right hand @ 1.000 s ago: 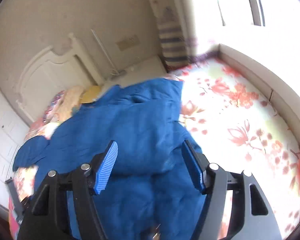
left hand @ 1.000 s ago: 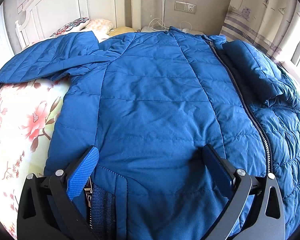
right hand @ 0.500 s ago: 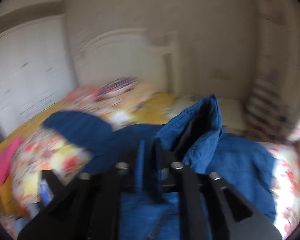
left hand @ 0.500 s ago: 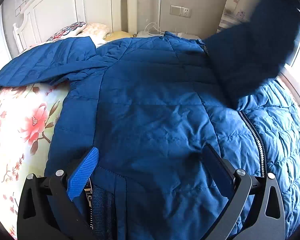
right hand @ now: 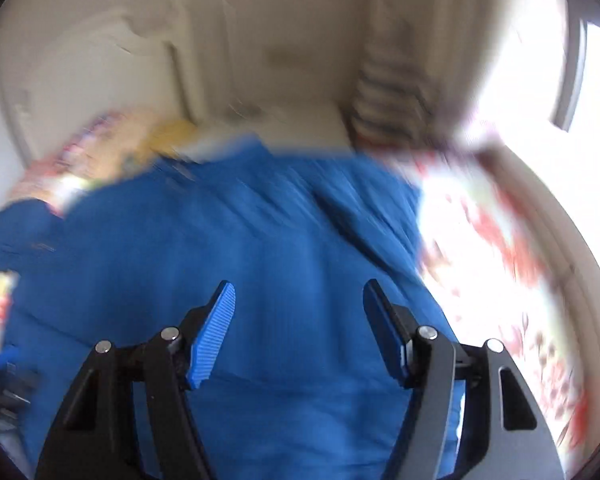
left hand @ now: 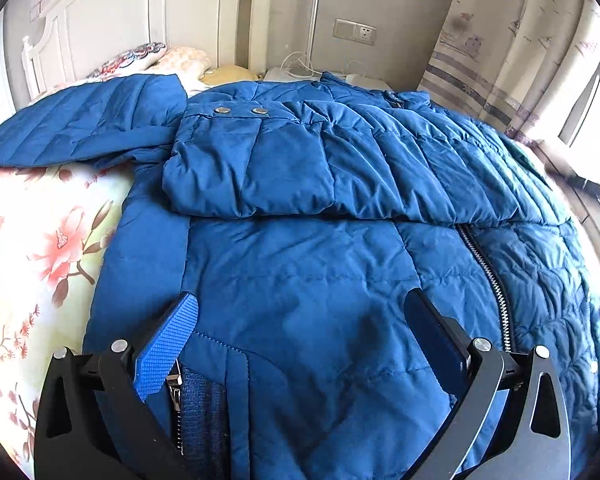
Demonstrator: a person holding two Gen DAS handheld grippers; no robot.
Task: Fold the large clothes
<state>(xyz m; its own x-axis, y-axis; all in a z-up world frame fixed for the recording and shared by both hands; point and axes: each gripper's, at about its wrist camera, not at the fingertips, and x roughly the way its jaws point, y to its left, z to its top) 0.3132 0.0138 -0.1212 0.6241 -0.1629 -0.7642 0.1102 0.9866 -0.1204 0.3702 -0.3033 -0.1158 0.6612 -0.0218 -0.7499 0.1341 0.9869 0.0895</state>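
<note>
A large blue quilted jacket (left hand: 300,272) lies front-up on the bed, its zipper (left hand: 488,272) running down the right side. One sleeve (left hand: 252,168) lies folded across the chest, its snap cuff to the left. The other sleeve (left hand: 80,132) stretches out to the far left. My left gripper (left hand: 300,300) is open just above the lower front of the jacket, close to the hem, and grips nothing. In the blurred right wrist view, my right gripper (right hand: 299,286) hangs over the jacket (right hand: 220,240). Its jaws are opening and nothing is between them.
The jacket rests on a floral bedsheet (left hand: 40,248). Behind it are pillows (left hand: 140,56) and a white headboard (left hand: 120,20). At the back stands a white nightstand (left hand: 300,74) with cables. A curtain (left hand: 500,40) and a bright window fill the right side.
My right gripper closed on the right-hand sleeve, carried it leftward over the chest, let it go and swung back. The sleeve now lies folded across the jacket. My left gripper has stayed put.
</note>
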